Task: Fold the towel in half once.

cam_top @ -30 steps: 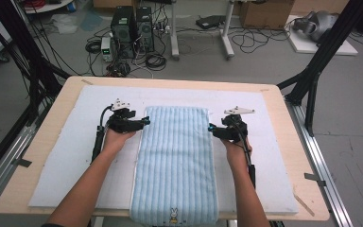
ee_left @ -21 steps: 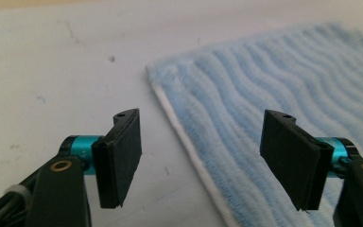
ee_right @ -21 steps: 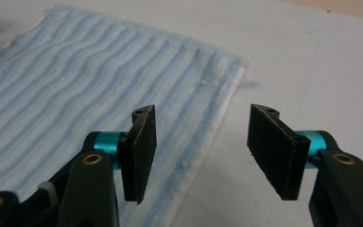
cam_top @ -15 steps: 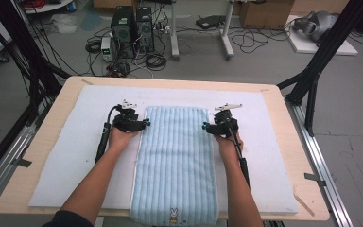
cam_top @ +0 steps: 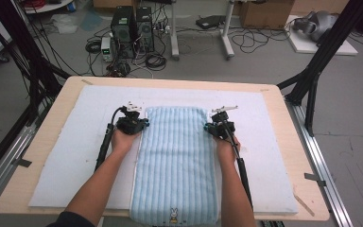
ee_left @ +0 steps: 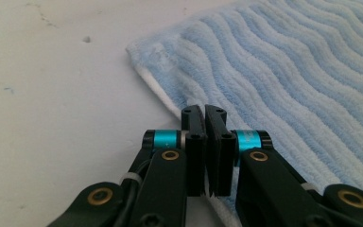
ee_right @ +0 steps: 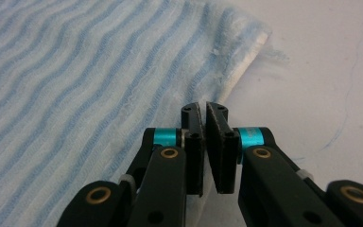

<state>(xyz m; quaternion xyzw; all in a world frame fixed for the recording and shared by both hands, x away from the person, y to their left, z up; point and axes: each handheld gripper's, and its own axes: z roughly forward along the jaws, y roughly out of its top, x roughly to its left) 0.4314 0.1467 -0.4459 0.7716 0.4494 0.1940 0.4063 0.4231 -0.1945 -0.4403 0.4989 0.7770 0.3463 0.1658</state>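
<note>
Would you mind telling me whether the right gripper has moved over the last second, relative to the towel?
Yes. The right gripper has shifted inward toward the towel's right edge. A second ago it sat slightly outside that edge; now its jaws meet it near the far corner.

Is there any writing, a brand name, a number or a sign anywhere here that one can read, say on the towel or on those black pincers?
No readable text anywhere.
Towel: no words; a small rabbit figure at its near hem.
Left gripper and right gripper: black jaws, blue rings, brass screws, no lettering.
Computer towers on the floor: any labels are too small and blurred to read.
</note>
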